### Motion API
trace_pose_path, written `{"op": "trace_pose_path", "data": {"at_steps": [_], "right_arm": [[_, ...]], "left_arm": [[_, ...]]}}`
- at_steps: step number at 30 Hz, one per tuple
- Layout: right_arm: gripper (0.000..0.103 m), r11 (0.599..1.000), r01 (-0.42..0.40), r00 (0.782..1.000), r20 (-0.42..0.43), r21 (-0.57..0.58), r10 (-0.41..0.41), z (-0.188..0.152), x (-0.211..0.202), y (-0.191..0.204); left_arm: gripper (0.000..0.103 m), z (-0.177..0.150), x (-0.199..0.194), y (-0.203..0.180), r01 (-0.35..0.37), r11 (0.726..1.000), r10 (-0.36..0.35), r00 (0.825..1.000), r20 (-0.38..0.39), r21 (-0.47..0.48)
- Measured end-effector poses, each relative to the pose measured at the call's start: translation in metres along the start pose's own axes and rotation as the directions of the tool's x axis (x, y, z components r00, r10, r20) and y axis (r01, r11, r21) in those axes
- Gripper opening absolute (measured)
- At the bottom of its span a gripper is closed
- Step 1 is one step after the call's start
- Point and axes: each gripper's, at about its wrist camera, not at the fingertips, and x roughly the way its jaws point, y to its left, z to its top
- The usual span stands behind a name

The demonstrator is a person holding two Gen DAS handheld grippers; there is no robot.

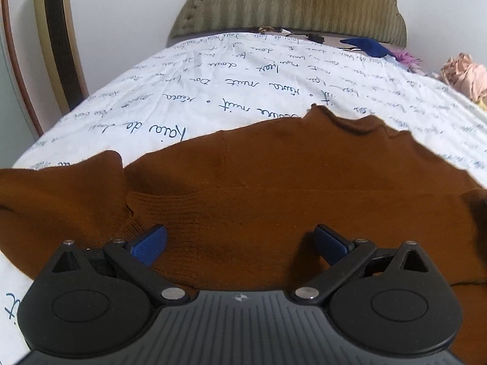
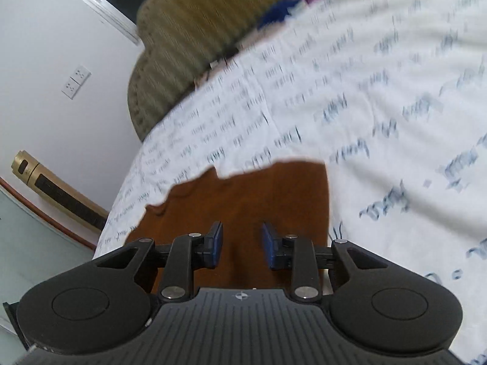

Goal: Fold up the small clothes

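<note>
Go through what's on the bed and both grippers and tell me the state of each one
Brown sweater: lying on the bed, partly folded, rumpled top edge.
Left gripper: open wide, over the sweater.
Right gripper: open, narrower gap, nothing between its fingers.
Bedsheet: spread out, wrinkled.
Pink cloth: crumpled.

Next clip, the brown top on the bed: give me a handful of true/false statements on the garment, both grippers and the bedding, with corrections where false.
1. The brown garment lies on a white sheet with handwriting print. True.
2. The left gripper is clamped on the cloth. False: its jaws stand wide apart above it.
3. The right gripper is open over brown fabric. True.
4. The headboard is red. False: it is olive, quilted.
5. A dark blue item lies near the headboard. True.
</note>
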Motion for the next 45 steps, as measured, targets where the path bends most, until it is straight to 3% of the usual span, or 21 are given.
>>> {"op": "trace_pose_path", "data": {"at_steps": [1,3,5,8,11,13,15,16,18,19,24,27,29,31,35,38,40,43,45], "right_arm": [[0.03,0.999,-0.013,1.0,-0.014,0.03,0.013,-0.001,0.009,-0.007],[0.002,0.998,0.032,0.999,0.014,0.058,-0.032,-0.001,0.023,-0.021],[0.001,0.993,0.001,1.0,0.031,0.115,-0.005,0.003,0.024,-0.032],[0.002,0.994,0.037,0.997,0.064,0.101,-0.044,0.008,0.02,-0.029],[0.009,0.995,0.051,0.996,0.066,0.083,-0.057,0.004,0.012,-0.022],[0.024,0.997,0.033,0.996,0.079,0.074,-0.039,0.0,0.001,-0.014],[0.025,1.0,0.007,0.992,0.123,0.026,-0.01,-0.005,-0.015,-0.003],[0.032,1.0,0.015,0.991,0.135,-0.004,-0.014,-0.011,-0.02,0.003],[0.047,0.988,0.126,0.987,0.112,-0.085,-0.116,-0.015,-0.016,0.013],[0.046,0.98,0.171,0.979,0.126,-0.104,-0.158,-0.019,-0.016,0.016],[0.046,0.961,0.131,0.966,0.248,-0.245,-0.069,-0.039,-0.035,0.068],[0.046,0.931,-0.008,0.991,0.124,-0.366,0.058,-0.057,-0.024,0.116],[0.048,0.91,-0.104,0.993,0.012,-0.402,0.119,-0.074,-0.006,0.145],[0.048,0.878,-0.203,0.979,-0.106,-0.433,0.174,-0.099,0.017,0.175],[0.048,0.814,-0.326,0.937,-0.279,-0.48,0.21,-0.151,0.059,0.236],[0.048,0.785,-0.357,0.922,-0.328,-0.507,0.207,-0.177,0.074,0.272],[0.048,0.78,-0.366,0.918,-0.335,-0.508,0.212,-0.178,0.076,0.284],[0.049,0.765,-0.349,0.929,-0.309,-0.542,0.205,-0.172,0.068,0.289],[0.053,0.763,-0.317,0.942,-0.28,-0.564,0.184,-0.168,0.066,0.29]], "left_arm": [[0.103,-0.002,0.001,-0.002,-0.012,1.0,0.012,1.0,0.003,0.014],[0.103,-0.005,0.002,-0.005,-0.03,0.999,0.03,1.0,0.007,0.038],[0.103,-0.008,0.0,-0.004,-0.036,0.998,0.035,0.999,0.013,0.048],[0.103,-0.008,-0.001,-0.005,-0.044,0.998,0.044,0.999,0.014,0.049],[0.103,-0.008,-0.011,-0.001,-0.022,0.999,0.021,0.999,0.028,0.035],[0.103,-0.009,-0.022,0.008,0.011,1.0,-0.012,0.999,0.052,0.011],[0.103,-0.011,-0.037,0.021,0.027,0.999,-0.026,0.996,0.08,-0.019],[0.103,-0.012,-0.045,0.029,0.027,0.999,-0.024,0.995,0.093,-0.032],[0.103,-0.014,-0.062,0.047,0.001,0.999,0.005,0.992,0.124,-0.046],[0.103,-0.015,-0.071,0.059,-0.026,0.998,0.033,0.989,0.145,-0.052],[0.103,-0.022,-0.087,0.13,-0.142,0.977,0.164,0.978,0.132,-0.16],[0.103,-0.031,-0.083,0.187,-0.187,0.928,0.215,0.975,0.053,-0.322],[0.103,-0.042,-0.085,0.22,-0.185,0.885,0.218,0.976,0.03,-0.427],[0.103,-0.05,-0.089,0.238,-0.181,0.865,0.225,0.974,0.038,-0.467],[0.103,-0.051,-0.087,0.246,-0.136,0.872,0.186,0.981,0.062,-0.47],[0.103,-0.043,-0.075,0.243,-0.1,0.87,0.162,0.983,0.088,-0.483],[0.103,-0.037,-0.064,0.245,-0.089,0.853,0.16,0.983,0.095,-0.513],[0.103,-0.032,-0.05,0.25,-0.079,0.828,0.156,0.983,0.093,-0.556],[0.102,-0.028,-0.044,0.251,-0.073,0.827,0.149,0.985,0.091,-0.557]]}}
